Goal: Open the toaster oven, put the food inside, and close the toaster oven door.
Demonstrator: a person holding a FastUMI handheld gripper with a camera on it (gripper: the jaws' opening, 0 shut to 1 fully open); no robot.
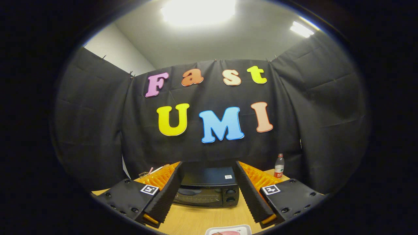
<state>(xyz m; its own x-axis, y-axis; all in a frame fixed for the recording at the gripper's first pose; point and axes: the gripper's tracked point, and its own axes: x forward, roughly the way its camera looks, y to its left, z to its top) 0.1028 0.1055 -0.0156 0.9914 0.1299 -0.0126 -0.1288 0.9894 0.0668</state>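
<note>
**Gripper view: start of the toaster-oven task, door shut and fingers empty**

Gripper view, looking forward along the two fingers. The hand-held gripper (pixel 209 195) is spread wide and holds nothing; its fingers frame the scene on the left and right. Between and beyond them, toward the far side of the pale wooden table (pixel 199 220), stands the black box-shaped metal toaster oven (pixel 207 191), its dark glass door (pixel 192 196) closed and two round black knobs (pixel 230 195) stacked at its right. Nearest the camera, just ahead of the fingers, lies the white tray with a pinkish piece of food (pixel 228 230), cut off so that its kind cannot be told. A clear plastic bottle with a red label (pixel 279 166) stands at the far right of the table.

Handling, as a judgement: the oven is rigid and probably heavy enough to stay put under a gentle pull. The door is likely hinged low and best taken at its upper edge, where a handle is too small to make out. Glass and painted metal may be slippery. The food looks soft and light; grip it lightly across its middle.
</note>
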